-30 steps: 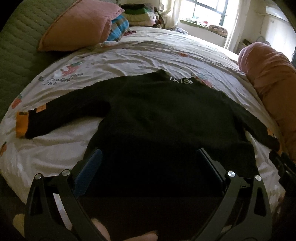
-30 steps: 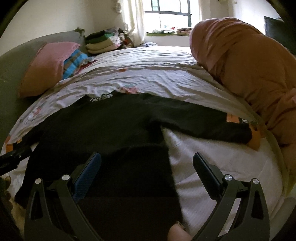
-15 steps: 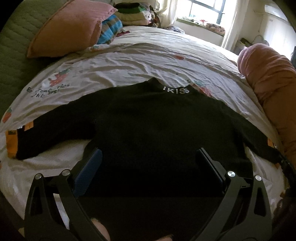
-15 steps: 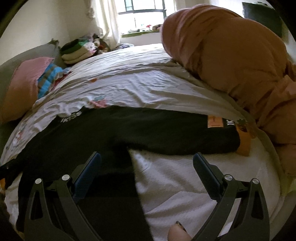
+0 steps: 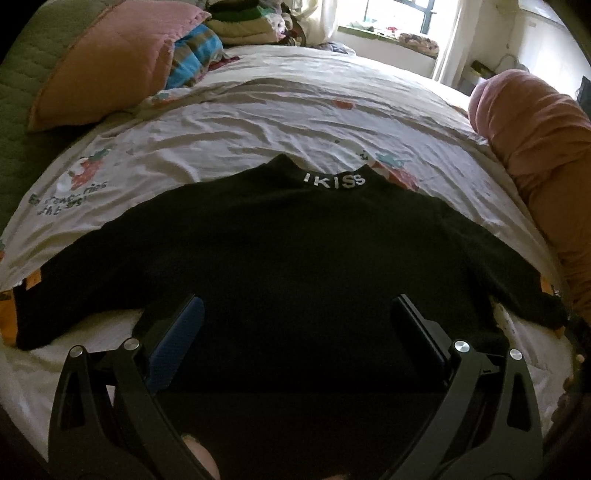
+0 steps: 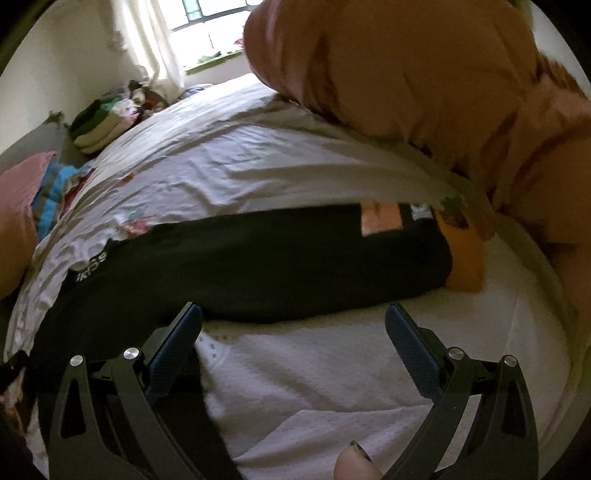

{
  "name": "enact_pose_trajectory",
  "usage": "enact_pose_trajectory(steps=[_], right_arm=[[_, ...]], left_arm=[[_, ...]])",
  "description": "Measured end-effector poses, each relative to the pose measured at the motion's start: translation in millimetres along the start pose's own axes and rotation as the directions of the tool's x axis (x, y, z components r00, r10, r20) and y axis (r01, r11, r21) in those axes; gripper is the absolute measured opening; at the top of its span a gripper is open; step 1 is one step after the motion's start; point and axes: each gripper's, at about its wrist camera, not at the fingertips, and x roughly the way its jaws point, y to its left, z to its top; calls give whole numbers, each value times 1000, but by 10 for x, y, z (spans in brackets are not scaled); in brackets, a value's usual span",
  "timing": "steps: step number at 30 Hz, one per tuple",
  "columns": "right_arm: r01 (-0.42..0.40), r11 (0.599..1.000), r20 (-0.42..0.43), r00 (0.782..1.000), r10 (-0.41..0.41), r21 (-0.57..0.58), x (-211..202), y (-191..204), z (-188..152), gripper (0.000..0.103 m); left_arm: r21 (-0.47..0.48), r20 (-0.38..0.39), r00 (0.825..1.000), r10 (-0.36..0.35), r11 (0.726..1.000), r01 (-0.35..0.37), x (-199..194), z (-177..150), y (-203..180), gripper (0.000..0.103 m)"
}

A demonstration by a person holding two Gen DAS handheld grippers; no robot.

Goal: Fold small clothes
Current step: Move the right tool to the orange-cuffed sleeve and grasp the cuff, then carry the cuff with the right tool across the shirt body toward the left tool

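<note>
Item: black sweater (image 5: 288, 258), lying flat across the middle of the frame on the bed sheet (image 5: 258, 122), white lettering on the collar (image 5: 334, 181) toward the top, both sleeves spreading outward.

Left gripper (image 5: 295, 332): hovering over the lower body of the sweater, jaws apart, nothing between them.

Right gripper (image 6: 293, 332): hanging at the bottom of its frame over bare white bedding, jaws apart and holding nothing; the right sleeve (image 6: 295, 258) is lying just beyond them, running to an orange cuff (image 6: 465, 258) at right of centre.

Step in hand, by judgement: taking the right sleeve to fold it inward across the body. Doing it well is likely meaning pinching the sleeve near the cuff end, taking only the sleeve layer and not the sheet under it, then carrying it flat across so that no twist is forming at the shoulder. The left gripper is well placed to be pinning the body during this.

Surroundings: orange blanket roll (image 6: 424, 74) filling the upper right, sitting close beside the cuff and crowding the approach there. Pink pillow (image 5: 110, 62) at upper left. Striped cloth (image 5: 195, 55) beside it. Pile of folded clothes (image 5: 240, 22) at top centre. Window (image 5: 399, 14) at upper right. None of these four is lying in the fold's path.
</note>
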Motion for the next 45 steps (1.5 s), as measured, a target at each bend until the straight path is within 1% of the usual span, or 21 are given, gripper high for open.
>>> enact_pose_trajectory(steps=[2,5,9,11,14,16,19,21,22,23,24,26,27,28,29,30,31,35,40,45], right_arm=[[-3,999,-34,999,5,47,82,-96,-5,99],[13,994,-69,998,-6,108,194,-209,-15,99],[31,984,-99,995,-14,176,320,-362,5,99],[44,977,-104,994,-23,207,385,-446,28,99],[45,960,-120,993,-12,276,505,-597,62,99],[45,951,-116,993,-10,306,563,-676,113,99],[39,939,-88,996,-9,342,634,-776,222,99],[31,926,-79,997,-2,375,683,-835,270,96],[33,921,-71,997,-6,388,701,-857,292,88],[34,921,-56,998,-13,389,713,-871,317,77],[39,922,-49,999,-22,386,730,-880,341,72],[43,917,-36,999,-31,395,753,-901,352,54],[43,917,-30,999,-34,397,758,-912,356,48],[38,918,-18,999,-34,396,758,-921,361,36],[23,916,-8,1000,-22,400,767,-914,368,26],[2,916,-1,1000,-1,401,773,-910,374,20],[-20,918,5,1000,20,397,765,-892,382,17],[-67,932,59,997,49,357,620,-796,429,13],[-125,948,113,989,95,293,386,-531,580,11],[-181,963,152,977,152,199,135,-126,727,11]], left_arm=[[1,-9,1000,-3,1000,3,60,20,-20,95],[9,-24,1000,0,1000,0,166,57,-44,95],[14,-43,999,7,1000,-7,308,146,-66,95],[12,-43,999,9,1000,-9,348,197,-73,95],[17,-34,999,25,1000,-24,416,268,-77,95],[12,-37,999,26,1000,-26,475,292,-59,95],[0,-40,999,31,1000,-31,551,288,-5,95],[-1,-47,998,33,999,-33,607,259,44,95],[-2,-54,998,33,999,-33,636,258,71,95],[-3,-58,998,30,1000,-30,656,246,103,95],[-4,-61,998,29,1000,-29,672,236,135,95],[-2,-63,998,31,1000,-31,690,229,195,95],[-2,-62,998,32,999,-32,697,236,213,95],[-7,-65,997,31,999,-32,705,242,260,95],[-13,-67,997,26,1000,-27,708,247,288,95],[-21,-70,997,15,1000,-17,707,254,329,95],[-25,-71,997,9,1000,-11,703,256,352,95],[-34,-78,997,-12,999,9,692,259,427,95],[-61,-77,996,-34,998,29,651,288,554,95],[-77,-77,995,-63,995,57,596,311,646,95]])
